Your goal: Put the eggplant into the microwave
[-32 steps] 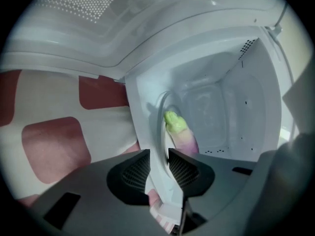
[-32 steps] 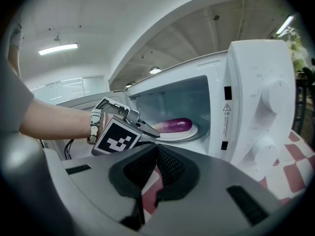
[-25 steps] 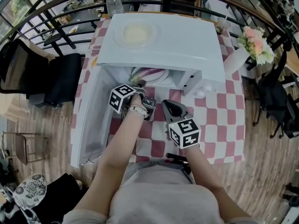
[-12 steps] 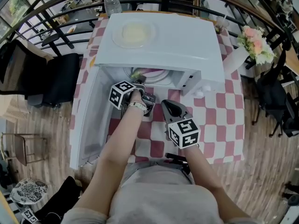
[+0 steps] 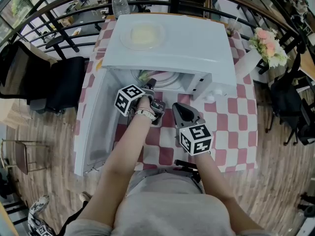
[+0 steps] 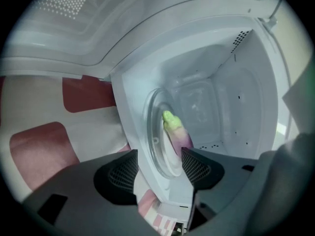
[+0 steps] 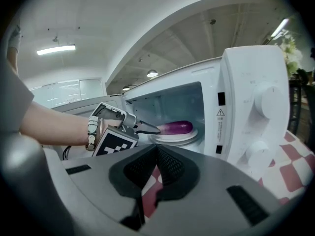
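Note:
The purple eggplant with its green stem lies on the glass turntable inside the white microwave. My left gripper is at the oven's mouth, jaws wide open, the eggplant just beyond its tips and untouched. In the right gripper view the eggplant rests on the turntable with the left gripper's fingertips next to it. My right gripper hovers over the checkered cloth in front of the oven, shut and empty. In the head view only the eggplant's stem end shows.
The microwave door hangs open to the left. A plate sits on the oven's top. A water bottle stands behind, flowers at the right, a black chair at the left. The red-and-white tablecloth covers the table.
The left gripper's jaws have opened and let go of the eggplant, which now lies on the turntable. The right gripper has stayed where it was.

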A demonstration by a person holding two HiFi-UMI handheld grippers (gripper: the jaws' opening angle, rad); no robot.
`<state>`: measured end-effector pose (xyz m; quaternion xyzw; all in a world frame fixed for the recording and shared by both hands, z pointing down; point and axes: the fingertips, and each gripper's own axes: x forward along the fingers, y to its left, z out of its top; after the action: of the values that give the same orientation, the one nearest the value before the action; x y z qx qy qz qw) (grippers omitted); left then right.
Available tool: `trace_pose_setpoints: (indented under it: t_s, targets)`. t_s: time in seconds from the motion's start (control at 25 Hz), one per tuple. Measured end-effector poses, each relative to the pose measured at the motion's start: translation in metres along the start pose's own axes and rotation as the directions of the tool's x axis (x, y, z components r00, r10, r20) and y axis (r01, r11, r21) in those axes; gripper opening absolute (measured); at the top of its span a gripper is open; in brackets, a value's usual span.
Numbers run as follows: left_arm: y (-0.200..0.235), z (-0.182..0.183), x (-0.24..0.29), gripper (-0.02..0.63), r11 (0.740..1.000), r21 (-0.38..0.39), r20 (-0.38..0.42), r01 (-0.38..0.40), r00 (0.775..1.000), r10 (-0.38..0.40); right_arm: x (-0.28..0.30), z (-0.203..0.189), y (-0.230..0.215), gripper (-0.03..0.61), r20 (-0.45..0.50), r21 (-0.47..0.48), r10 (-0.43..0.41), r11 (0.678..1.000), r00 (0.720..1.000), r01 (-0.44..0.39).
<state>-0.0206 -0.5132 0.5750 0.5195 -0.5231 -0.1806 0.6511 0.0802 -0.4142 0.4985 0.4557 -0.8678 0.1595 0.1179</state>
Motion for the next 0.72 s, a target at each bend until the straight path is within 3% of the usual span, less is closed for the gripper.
trace_pose_setpoints:
  t_s: [0.16,0.28,0.4,0.52,0.72]
  targets:
    - [-0.007,-0.005,-0.01,0.268,0.999,0.021,-0.013,0.027,1.0,-0.027,-0.004,0.005,0.001,0.025,0.019,0.001,-0.011,1.0,1.0,0.011]
    - [-0.01,-0.007,-0.019,0.217,0.998,0.058,-0.013,0.03,0.999,-0.029,-0.007,0.009,0.004,0.025,0.029,-0.008,-0.019,1.0,0.999,0.019]
    - [-0.007,-0.01,-0.028,0.145,0.995,0.093,-0.017,0.024,1.0,-0.023,-0.012,0.011,0.009,0.025,0.035,-0.026,-0.023,0.999,0.999,0.024]
    - [-0.007,-0.014,-0.036,0.019,0.989,0.146,-0.032,0.02,0.999,-0.016,-0.017,0.014,0.014,0.024,0.044,-0.038,-0.032,0.999,0.998,0.034]
    - [-0.019,-0.017,-0.051,0.003,0.979,0.197,-0.035,0.055,0.998,-0.049,-0.025,0.021,0.023,0.025,0.063,-0.042,-0.045,0.998,0.997,0.048]
